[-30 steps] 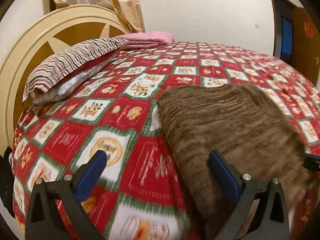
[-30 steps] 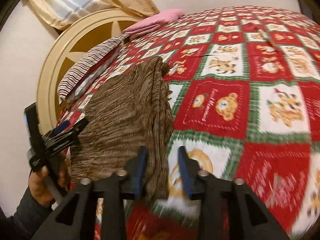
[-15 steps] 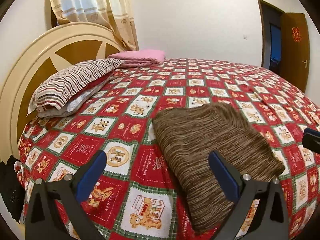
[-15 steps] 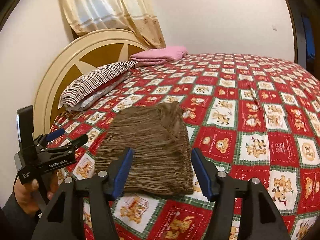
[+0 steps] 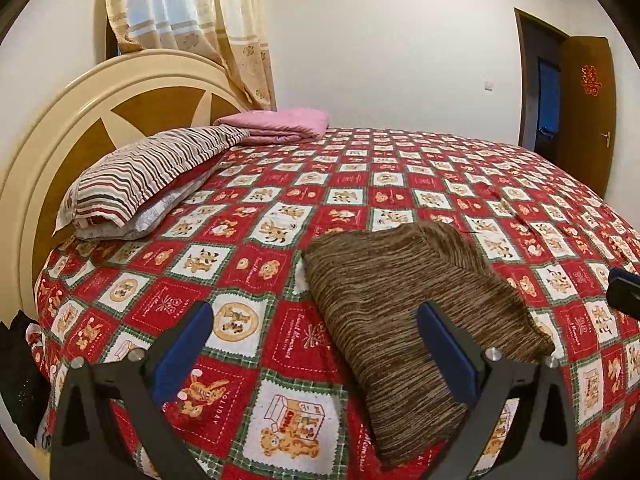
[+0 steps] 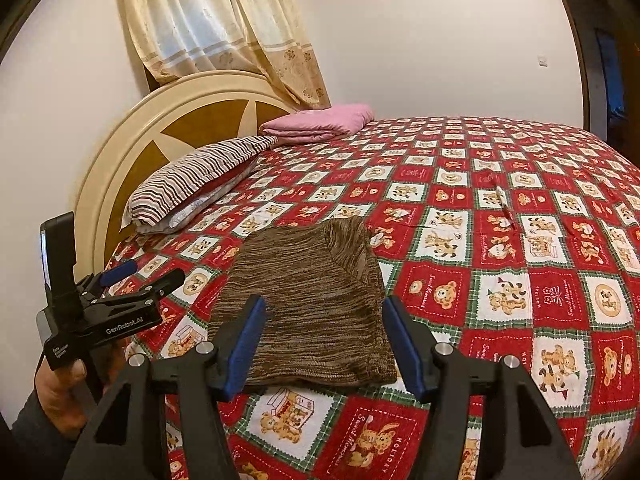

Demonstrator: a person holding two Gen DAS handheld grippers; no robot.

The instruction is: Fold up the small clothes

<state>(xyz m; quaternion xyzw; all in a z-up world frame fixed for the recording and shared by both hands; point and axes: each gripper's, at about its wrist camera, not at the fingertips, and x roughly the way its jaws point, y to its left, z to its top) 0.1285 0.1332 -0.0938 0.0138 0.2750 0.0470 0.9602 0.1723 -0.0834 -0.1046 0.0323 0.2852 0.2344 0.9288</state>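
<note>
left tongs (image 5: pixel 316 340): agape | right tongs (image 6: pixel 324 328): agape (above folded sweater (image 6: pixel 308 304))

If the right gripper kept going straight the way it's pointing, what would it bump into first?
Most likely the folded brown striped knit garment on the red teddy-bear patchwork bedspread. The right gripper is open, tilted downward, and the garment lies straight ahead between its fingers, though depth is hard to judge.

one brown garment (image 5: pixel 404 300), one striped pillow (image 5: pixel 152 176), two tools (image 5: pixel 316 340)
</note>
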